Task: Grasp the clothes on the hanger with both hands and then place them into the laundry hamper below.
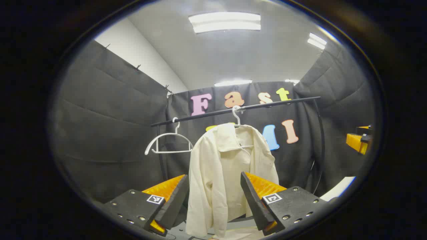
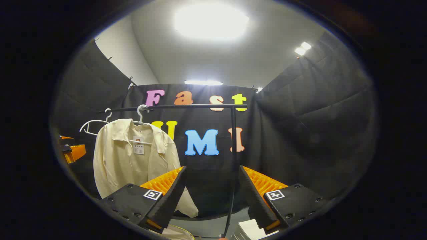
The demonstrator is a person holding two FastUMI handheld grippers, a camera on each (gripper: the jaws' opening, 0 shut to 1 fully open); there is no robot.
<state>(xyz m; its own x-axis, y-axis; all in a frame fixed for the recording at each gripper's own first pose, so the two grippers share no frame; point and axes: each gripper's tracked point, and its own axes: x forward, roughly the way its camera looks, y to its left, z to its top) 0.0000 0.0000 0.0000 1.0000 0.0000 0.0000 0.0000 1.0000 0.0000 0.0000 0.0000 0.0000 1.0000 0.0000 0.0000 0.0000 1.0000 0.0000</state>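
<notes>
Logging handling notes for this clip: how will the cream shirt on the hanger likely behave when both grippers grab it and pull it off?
The cream shirt looks floppy: its sleeves hang limp with soft folds, so it will probably sag between grips. It seems light, thin cloth. Its white hanger hooks loosely over the black rail, so it may swing or lift off too.

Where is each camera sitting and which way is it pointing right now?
Left gripper view: rides the left gripper, facing the cream shirt straight on; own fingers open.
Right gripper view: rides the right gripper, facing the rail further right; own fingers open.
Shared: shirt, rail, empty hanger, and each other's gripper.
</notes>
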